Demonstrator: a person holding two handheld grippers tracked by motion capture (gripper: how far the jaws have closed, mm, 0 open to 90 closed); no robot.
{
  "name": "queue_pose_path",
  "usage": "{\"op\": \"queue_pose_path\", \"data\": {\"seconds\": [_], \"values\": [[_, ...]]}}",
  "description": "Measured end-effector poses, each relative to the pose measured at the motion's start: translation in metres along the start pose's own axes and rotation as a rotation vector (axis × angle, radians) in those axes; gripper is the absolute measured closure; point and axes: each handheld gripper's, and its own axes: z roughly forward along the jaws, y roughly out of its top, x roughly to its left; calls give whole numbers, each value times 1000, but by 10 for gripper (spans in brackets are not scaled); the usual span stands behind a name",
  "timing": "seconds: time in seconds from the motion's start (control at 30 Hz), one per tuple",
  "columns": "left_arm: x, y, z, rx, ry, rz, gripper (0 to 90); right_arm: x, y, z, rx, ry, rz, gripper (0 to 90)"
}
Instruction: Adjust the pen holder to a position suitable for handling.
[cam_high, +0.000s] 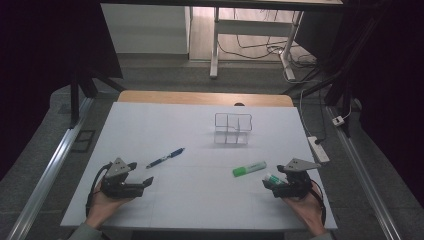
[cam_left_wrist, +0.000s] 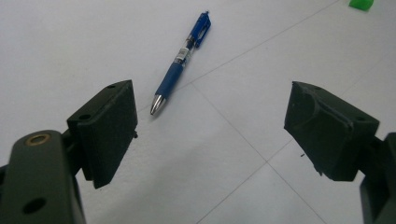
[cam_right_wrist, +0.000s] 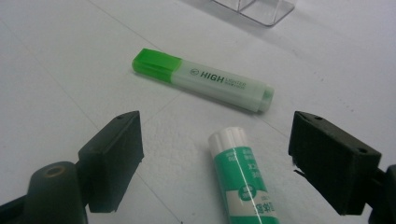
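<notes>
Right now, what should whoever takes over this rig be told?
Left claw: open, empty, resting on the table, aimed at the blue pen.
Right claw: open, empty; the green-and-white glue stick lies between its jaws, not gripped. The green highlighter lies just beyond.
Clear divided organizer: looks empty, farther back.
Done: nothing picked up.
Left: probably moving all three items into the organizer.

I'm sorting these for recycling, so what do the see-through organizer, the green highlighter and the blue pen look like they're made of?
Organizer: clear hard plastic, probably acrylic; you see the table through its walls.
Highlighter: plastic, with a translucent green cap and a frosted, printed body.
Pen: plastic with a clear section in the barrel, a matte blue grip that looks rubbery, and a shiny, likely metal tip.
</notes>
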Motion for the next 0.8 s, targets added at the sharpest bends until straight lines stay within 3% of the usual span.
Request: {"op": "queue_pose_path", "data": {"seconds": [0.17, 0.23, 0.8], "values": [[-2, 2, -1, -11, 1, 16, 181, 1, 0, 1, 10, -5, -6, 180], [-1, 2, 1, 6, 0, 20, 180, 0, -1, 1, 11, -5, 2, 182], [2, 3, 3, 8, -4, 16, 184, 0, 3, 3, 5, -6, 2, 205]]}}
